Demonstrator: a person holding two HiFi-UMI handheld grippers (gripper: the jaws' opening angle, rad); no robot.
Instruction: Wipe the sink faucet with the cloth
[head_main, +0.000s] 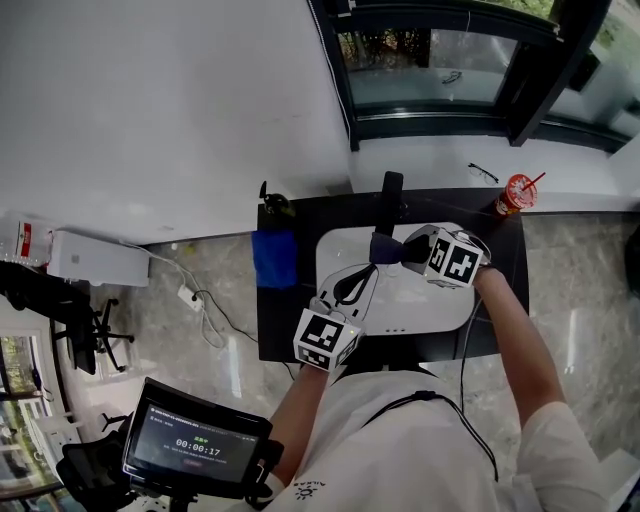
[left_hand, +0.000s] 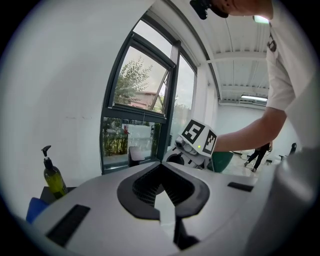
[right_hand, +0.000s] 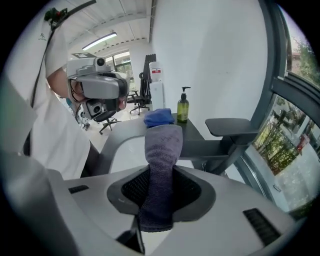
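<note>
A black faucet (head_main: 390, 195) stands at the back of the white sink (head_main: 335, 250) set in a black counter. My right gripper (head_main: 403, 250) is shut on a dark grey-blue cloth (head_main: 384, 247), just in front of the faucet's base. In the right gripper view the cloth (right_hand: 162, 147) sticks up out of the right gripper (right_hand: 162, 172), and the faucet (right_hand: 227, 127) is close on the right. My left gripper (head_main: 355, 275) hangs over the basin's left part. Its tips meet with nothing between them, as the left gripper (left_hand: 161, 166) shows in its own view.
A green soap bottle (head_main: 272, 200) and a blue sponge (head_main: 273, 258) sit on the counter left of the sink. A red cup with a straw (head_main: 516, 193) and glasses (head_main: 483, 172) lie near the window sill at right. The window frame rises right behind the faucet.
</note>
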